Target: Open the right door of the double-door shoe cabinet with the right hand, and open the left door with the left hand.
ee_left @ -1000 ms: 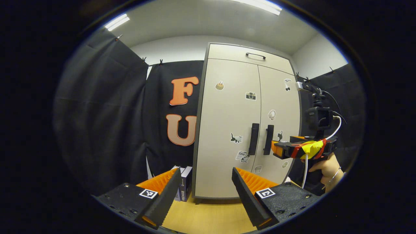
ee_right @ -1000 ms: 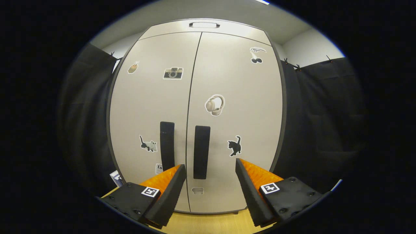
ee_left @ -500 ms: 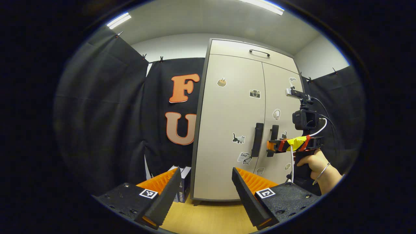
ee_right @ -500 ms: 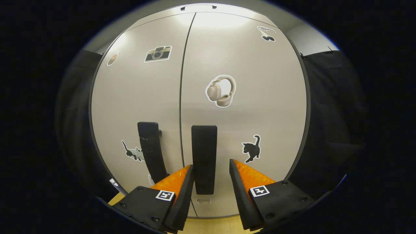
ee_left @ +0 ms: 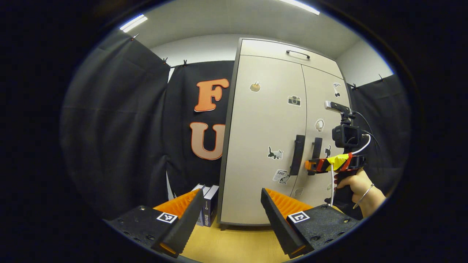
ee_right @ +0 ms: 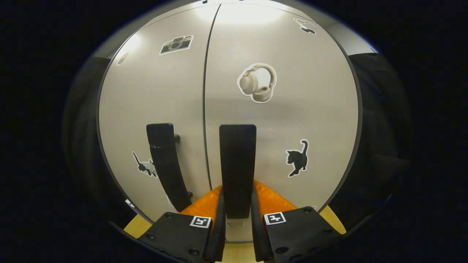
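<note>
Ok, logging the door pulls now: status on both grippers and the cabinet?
Right gripper shut on right door handle. Left gripper open, back from cabinet. Both doors shut. Nothing in the way.

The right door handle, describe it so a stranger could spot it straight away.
Find the tall beige shoe cabinet with two doors. Two upright black bar handles flank the centre seam; the right door handle is the one below the headphones sticker, with the right claw closed around it.
</note>
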A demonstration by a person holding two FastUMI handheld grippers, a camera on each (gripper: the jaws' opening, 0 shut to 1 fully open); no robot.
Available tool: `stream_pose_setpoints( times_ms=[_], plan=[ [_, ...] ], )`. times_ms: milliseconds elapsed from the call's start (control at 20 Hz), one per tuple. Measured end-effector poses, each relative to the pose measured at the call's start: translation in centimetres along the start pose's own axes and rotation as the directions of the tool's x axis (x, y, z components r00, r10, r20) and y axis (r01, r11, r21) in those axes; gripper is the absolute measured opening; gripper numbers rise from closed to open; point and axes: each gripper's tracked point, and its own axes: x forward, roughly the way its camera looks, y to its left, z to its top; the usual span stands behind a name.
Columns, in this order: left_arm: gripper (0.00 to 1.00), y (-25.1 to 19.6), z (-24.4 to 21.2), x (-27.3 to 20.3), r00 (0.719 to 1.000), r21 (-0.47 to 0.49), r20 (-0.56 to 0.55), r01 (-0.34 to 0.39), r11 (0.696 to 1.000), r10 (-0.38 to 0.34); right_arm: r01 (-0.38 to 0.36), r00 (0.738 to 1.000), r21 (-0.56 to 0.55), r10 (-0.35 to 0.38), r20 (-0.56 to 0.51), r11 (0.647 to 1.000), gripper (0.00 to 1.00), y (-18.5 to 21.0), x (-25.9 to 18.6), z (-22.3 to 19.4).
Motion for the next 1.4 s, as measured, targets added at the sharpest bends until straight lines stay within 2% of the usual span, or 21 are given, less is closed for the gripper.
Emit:
stream_pose_setpoints(
  times_ms=[100, 250, 300, 500, 700, 950, 1150, 1400],
  plan=[
    [0.95, -0.2, 0.3, 0.2, 1.000, 0.006, -0.001, -0.003, 1.000, 0.003, -0.003, 1.000, -0.009, 0.003, -0.004, 1.000, 0.33, 0.0, 0.0, -0.1],
    [0.97, -0.6, 0.8, 0.3, 1.000, 0.009, 0.001, -0.005, 1.000, 0.005, 0.000, 1.000, -0.016, 0.000, 0.001, 1.000, 0.33, 0.0, -0.3, -0.3],
    [0.95, -0.6, 0.8, 0.3, 1.000, 0.008, -0.002, -0.006, 1.000, 0.006, 0.000, 1.000, -0.020, 0.000, 0.004, 1.000, 0.25, -0.1, -0.1, -0.2],
    [0.97, -1.2, 0.9, 0.3, 1.000, 0.013, -0.020, 0.007, 1.000, -0.007, -0.004, 1.000, -0.031, 0.004, 0.008, 1.000, 0.26, -0.2, -0.7, -0.4],
    [0.94, -1.8, 0.7, 0.5, 1.000, 0.016, -0.021, 0.024, 1.000, -0.024, -0.018, 0.999, -0.050, 0.020, 0.029, 0.999, 0.26, -0.5, -2.3, -0.4],
    [0.95, -2.8, 1.2, -0.7, 1.000, -0.007, 0.008, -0.001, 1.000, 0.001, -0.078, 0.997, -0.079, 0.080, 0.023, 0.994, 0.26, -1.0, -3.9, -0.4],
    [0.95, -3.5, 2.4, -1.6, 0.999, 0.002, 0.036, -0.035, 0.999, 0.035, -0.080, 0.995, -0.122, 0.086, 0.045, 0.989, 0.26, -1.7, -5.1, -0.4],
    [0.97, -5.4, 2.8, -3.3, 0.998, -0.007, 0.051, -0.035, 0.999, 0.035, -0.125, 0.991, -0.116, 0.130, 0.043, 0.985, 0.25, -2.9, -7.1, -0.5]
  ],
)
